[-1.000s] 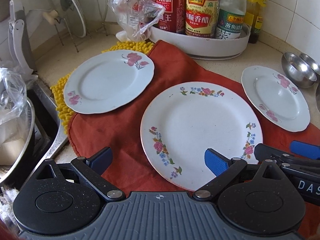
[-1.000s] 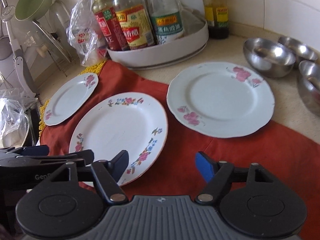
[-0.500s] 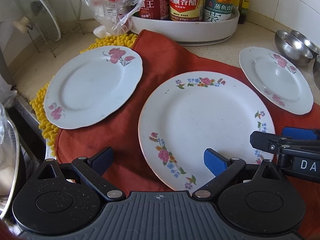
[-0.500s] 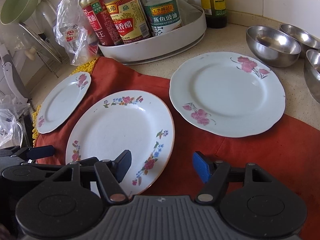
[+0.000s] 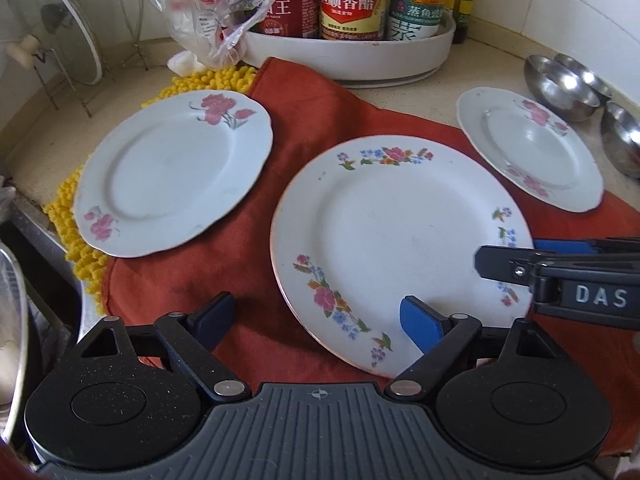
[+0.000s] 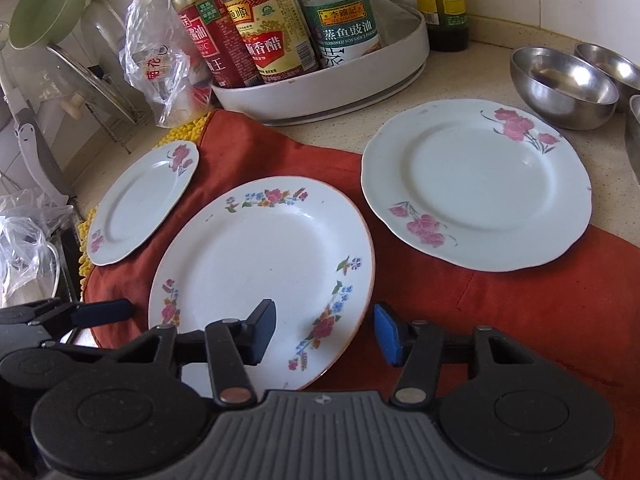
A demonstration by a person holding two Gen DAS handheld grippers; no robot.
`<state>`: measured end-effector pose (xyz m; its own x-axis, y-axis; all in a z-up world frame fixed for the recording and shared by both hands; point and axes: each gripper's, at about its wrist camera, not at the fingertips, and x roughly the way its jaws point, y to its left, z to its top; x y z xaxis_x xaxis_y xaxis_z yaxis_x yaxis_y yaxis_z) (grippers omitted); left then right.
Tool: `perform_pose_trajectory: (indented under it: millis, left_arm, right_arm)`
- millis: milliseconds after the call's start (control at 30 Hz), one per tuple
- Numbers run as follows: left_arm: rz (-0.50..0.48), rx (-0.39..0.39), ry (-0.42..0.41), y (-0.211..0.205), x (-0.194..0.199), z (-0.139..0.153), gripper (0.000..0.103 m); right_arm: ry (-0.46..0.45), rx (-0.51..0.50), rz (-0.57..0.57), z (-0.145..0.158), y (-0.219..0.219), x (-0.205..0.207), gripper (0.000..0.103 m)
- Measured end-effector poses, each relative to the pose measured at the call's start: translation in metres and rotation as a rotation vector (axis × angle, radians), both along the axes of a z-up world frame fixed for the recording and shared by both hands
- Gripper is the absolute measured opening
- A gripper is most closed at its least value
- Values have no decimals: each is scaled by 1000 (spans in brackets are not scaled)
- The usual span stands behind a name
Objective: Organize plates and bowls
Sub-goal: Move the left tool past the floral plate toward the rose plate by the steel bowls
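A large white plate [image 5: 400,232] [image 6: 256,256] with small coloured flowers lies mid-cloth. Two pink-flowered plates flank it: one on the left [image 5: 172,172] [image 6: 140,204], one on the right [image 5: 528,152] [image 6: 476,188]. Three steel bowls [image 5: 560,88] [image 6: 564,84] stand at the far right. My left gripper [image 5: 316,324] [image 6: 100,312] straddles the large plate's near-left rim, jaws closing, pads clear of it. My right gripper [image 6: 324,332] [image 5: 520,256] straddles its near-right rim, also closing, with a gap between its blue pad and the rim.
A red cloth [image 5: 320,120] over a yellow mat [image 5: 208,80] covers the counter. Behind are a white tray [image 5: 360,56] of sauce bottles, a plastic bag [image 5: 212,12] and a glass lid [image 5: 52,24] in a wire rack. A sink edge [image 5: 36,240] lies left.
Both pairs of jaws have narrowed around the large plate's near rim. The right gripper's dark finger now sits over the plate. The left view has rolled and tilted slightly.
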<state>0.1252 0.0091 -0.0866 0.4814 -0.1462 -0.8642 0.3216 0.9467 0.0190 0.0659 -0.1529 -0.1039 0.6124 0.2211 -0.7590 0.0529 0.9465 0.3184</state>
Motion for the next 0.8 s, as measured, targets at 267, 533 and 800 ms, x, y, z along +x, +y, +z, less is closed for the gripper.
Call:
perform_pose_trajectory:
  millis: [267,533,800]
  left_arm:
    - [-40,-65,14,-2,6,-1,92]
    - [-101,-24,8,-18,14,-8,94]
    - [-118,-39,2,-16,9,-3,82]
  right_arm:
    - [-11,18,1,-1,-1,1,51]
    - [-2,57,-25,-3,-13,1,37]
    - [5,18,-38,0,-14,-12,34]
